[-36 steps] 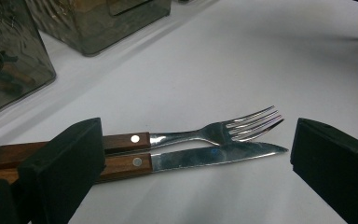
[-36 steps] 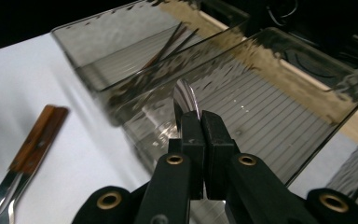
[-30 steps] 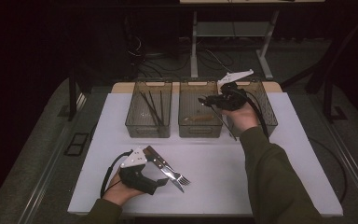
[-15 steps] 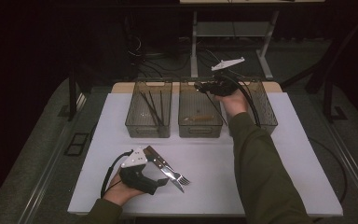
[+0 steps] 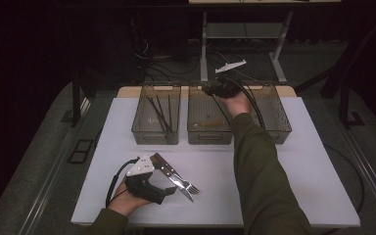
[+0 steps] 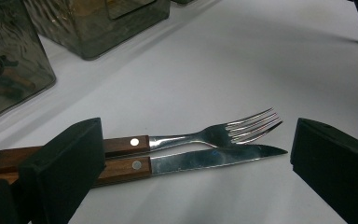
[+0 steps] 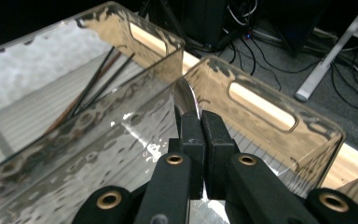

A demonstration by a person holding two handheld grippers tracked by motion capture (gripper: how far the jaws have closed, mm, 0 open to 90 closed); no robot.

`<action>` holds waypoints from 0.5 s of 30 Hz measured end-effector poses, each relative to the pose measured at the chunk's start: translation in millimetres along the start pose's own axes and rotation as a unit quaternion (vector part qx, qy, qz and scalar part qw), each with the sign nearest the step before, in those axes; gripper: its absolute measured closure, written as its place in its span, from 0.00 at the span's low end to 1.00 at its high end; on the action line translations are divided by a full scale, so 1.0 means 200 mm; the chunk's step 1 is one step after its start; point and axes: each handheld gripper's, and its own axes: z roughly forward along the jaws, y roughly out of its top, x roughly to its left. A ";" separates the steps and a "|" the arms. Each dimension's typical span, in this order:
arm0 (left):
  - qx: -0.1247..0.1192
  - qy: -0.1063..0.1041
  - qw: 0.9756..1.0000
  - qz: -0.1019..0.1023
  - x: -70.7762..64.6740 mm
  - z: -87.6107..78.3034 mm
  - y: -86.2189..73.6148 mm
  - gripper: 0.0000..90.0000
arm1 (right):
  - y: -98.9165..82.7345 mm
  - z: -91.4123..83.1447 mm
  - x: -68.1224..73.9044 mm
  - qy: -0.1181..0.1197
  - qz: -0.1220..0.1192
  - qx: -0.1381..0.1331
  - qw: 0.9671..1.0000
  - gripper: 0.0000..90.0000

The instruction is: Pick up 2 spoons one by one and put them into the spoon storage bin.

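**Cutlery being sorted into bins, one piece at a time**

The left hand-held gripper (image 6: 193, 158) rests near the front-left corner of the worktop (image 5: 298, 186) with its jaws spread wide and nothing pinched. Between them lie a fork (image 6: 223, 133) and a knife (image 6: 214, 158), side by side on the surface. Both have wooden handles, which lie under one jaw, while the tines and blade tip point towards the other. To my eye this hand is parked over the pair so it is ready to take one when its turn comes.

Along the back edge stand three clear bins in a row. The left bin (image 5: 155, 137) holds a few dark chopsticks (image 5: 159, 112) lying lengthwise. The middle bin (image 5: 209, 137) has a brown-handled piece (image 5: 208, 125) on its floor.

The right hand-held gripper (image 7: 199, 126) is reached out over the far end of that middle bin. Its jaws are pressed together on a sliver of bright metal (image 7: 185, 95) that sticks out ahead of the tips. It is probably another piece of cutlery seen edge-on, though I can't tell which. It hangs above the wall shared by the left and middle bins, and it looks lined up to be dropped in with its own kind.

The right bin (image 5: 279, 125) stands at the back-right, partly behind the sleeve, and I can't make out what is in it.
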 end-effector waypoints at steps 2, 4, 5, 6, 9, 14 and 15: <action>-0.003 -0.001 1.000 -0.003 -0.01 0.00 0.00 0.02 | -0.02 0.02 0.00 0.000 -0.001 0.008 1.000 0.98; -0.003 -0.001 1.000 0.000 -0.01 0.00 0.00 0.02 | -0.04 0.04 0.01 0.001 -0.002 0.014 1.000 0.98; -0.003 -0.001 1.000 0.000 -0.01 0.00 0.00 0.02 | -0.05 0.05 0.01 0.003 -0.001 0.015 1.000 0.98; -0.002 -0.001 1.000 0.001 0.00 0.00 0.00 0.02 | -0.06 0.05 0.01 0.006 0.001 0.015 1.000 0.98; 0.000 -0.003 1.000 0.000 -0.01 0.00 0.00 0.02 | -0.09 0.08 0.02 0.002 0.001 0.026 1.000 0.97; 0.002 -0.003 1.000 0.002 -0.01 0.01 0.00 0.02 | -0.13 0.06 0.02 -0.001 0.018 0.022 1.000 0.70; 0.002 -0.003 1.000 0.003 -0.01 0.01 0.00 0.02 | -0.13 0.06 0.02 0.001 0.017 0.022 1.000 0.68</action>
